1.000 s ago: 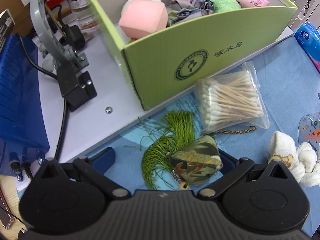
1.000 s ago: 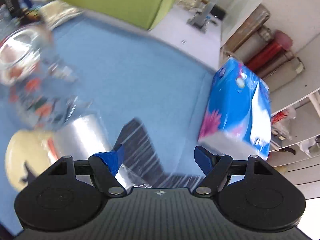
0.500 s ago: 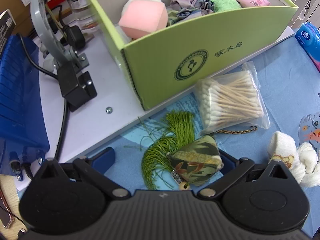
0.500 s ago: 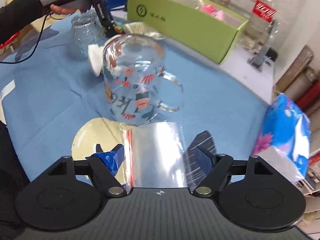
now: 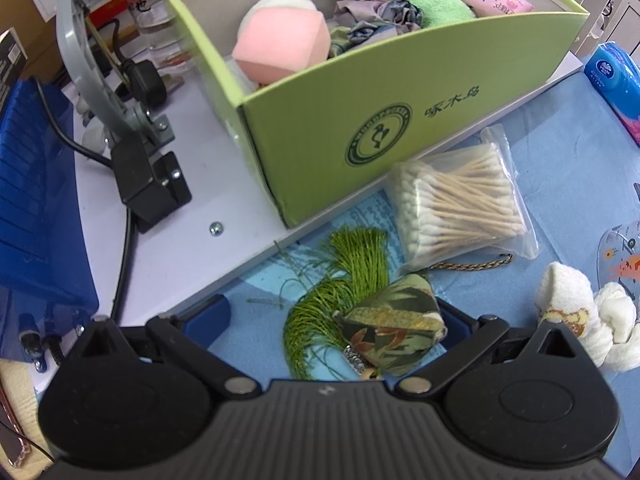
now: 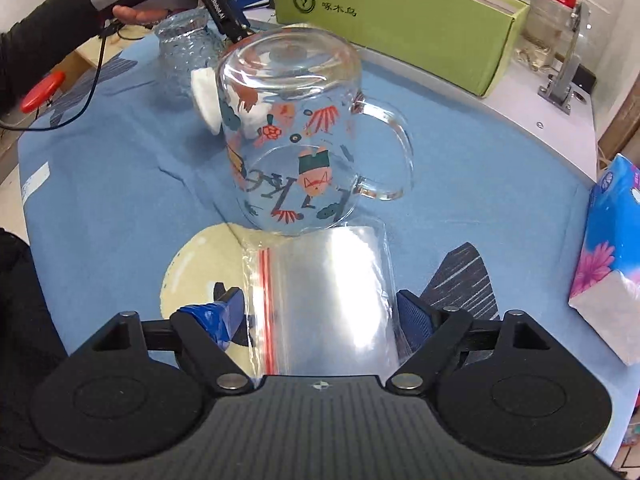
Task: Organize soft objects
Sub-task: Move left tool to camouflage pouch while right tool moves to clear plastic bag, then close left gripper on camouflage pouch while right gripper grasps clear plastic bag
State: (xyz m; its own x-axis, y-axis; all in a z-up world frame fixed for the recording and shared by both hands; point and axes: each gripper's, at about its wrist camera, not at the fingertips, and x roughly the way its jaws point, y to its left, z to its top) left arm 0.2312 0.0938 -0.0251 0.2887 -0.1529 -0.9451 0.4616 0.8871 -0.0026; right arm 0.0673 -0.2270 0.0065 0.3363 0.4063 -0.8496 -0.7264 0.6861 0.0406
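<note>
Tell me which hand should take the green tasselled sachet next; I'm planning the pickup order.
Left. The left tool hangs directly over the sachet, which lies between its open fingers beside the green box. The right tool faces a clear zip bag and an upturned glass mug.

Blue-clothed table (image 6: pixel 460 184) bearing green box (image 5: pixel 400 120), swabs (image 5: pixel 460 208), mug (image 6: pixel 296 136)

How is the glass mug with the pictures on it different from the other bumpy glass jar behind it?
The glass mug has smooth walls with painted cartoon pictures; the bumpy jar has a dimpled texture and no pictures. The mug has a handle on its side; the jar shows none. The mug stands upside down, base on top; the jar has its open mouth up. The mug looks bigger, though it is also nearer. Both are clear glass, standing on the blue cloth.
</note>
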